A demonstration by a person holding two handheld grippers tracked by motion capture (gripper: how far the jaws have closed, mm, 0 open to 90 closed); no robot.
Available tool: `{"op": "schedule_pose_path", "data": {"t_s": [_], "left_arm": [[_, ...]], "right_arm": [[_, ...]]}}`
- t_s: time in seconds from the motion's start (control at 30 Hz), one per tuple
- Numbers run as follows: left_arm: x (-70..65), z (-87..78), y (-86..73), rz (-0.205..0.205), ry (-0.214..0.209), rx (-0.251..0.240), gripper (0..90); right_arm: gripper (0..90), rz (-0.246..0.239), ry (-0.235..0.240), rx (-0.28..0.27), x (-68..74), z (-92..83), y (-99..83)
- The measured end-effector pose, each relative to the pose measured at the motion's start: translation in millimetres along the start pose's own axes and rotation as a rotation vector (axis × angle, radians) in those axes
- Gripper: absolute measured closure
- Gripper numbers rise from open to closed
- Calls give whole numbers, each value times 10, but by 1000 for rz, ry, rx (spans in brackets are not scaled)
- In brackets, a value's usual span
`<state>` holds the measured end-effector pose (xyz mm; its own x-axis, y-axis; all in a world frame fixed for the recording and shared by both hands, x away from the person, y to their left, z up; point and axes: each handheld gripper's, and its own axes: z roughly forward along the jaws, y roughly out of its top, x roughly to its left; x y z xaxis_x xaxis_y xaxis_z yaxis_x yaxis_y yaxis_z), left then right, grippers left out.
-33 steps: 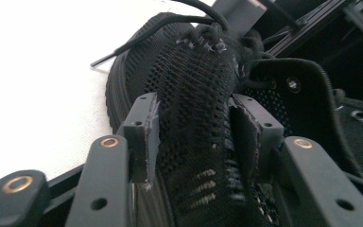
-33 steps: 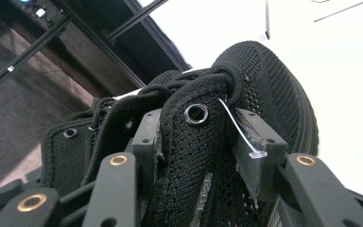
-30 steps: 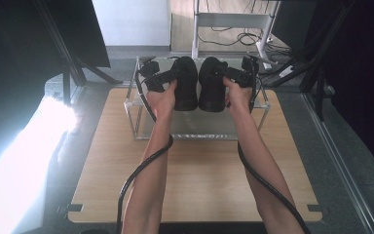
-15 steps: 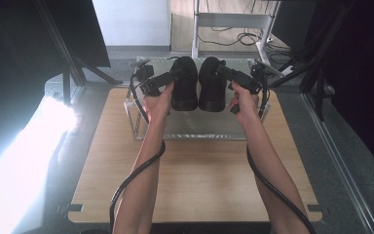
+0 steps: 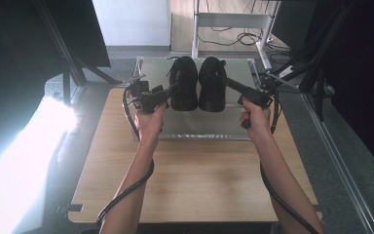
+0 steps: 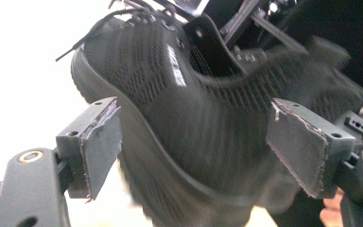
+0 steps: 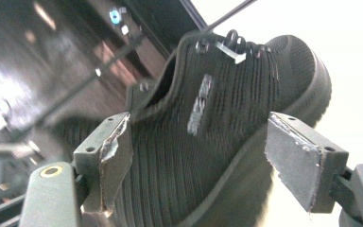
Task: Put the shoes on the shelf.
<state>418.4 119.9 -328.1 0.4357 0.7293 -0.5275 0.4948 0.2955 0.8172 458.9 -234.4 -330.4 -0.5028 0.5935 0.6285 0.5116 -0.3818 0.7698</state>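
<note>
While two black shoes stand side by side on a grey rack (image 5: 195,130) at the far end of the wooden table (image 5: 199,180), toes pointing away from the person, each gripper aims at one from outside. Just left of the left shoe (image 5: 183,84), the left gripper (image 5: 171,90) has its fingers (image 6: 97,142) spread wide, gripping nothing. Just right of the right shoe (image 5: 212,84), the right gripper (image 5: 231,84) likewise has its fingers (image 7: 297,156) wide apart around air.

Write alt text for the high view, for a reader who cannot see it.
Two black shoes stand side by side on a metal rack at the far edge of a wooden table. A person's bare forearms reach in, holding the left gripper and right gripper at the shoes' outer sides.
</note>
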Motion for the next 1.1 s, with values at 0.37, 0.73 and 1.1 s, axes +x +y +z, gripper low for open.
{"op": "schedule_pose_path", "data": {"t_s": [0.37, 0.73, 1.1], "left_arm": [[-198, -114, -289, 242, 83, 114, 69], [-190, -183, -546, 328, 115, 206, 0], [-210, -366, -756, 361, 109, 225, 0]], "right_arm": [[131, -264, -59, 159, 124, -164, -267], [34, -370, -111, 226, 129, -298, -472], [18, -462, -150, 292, 144, -460, -740]]}}
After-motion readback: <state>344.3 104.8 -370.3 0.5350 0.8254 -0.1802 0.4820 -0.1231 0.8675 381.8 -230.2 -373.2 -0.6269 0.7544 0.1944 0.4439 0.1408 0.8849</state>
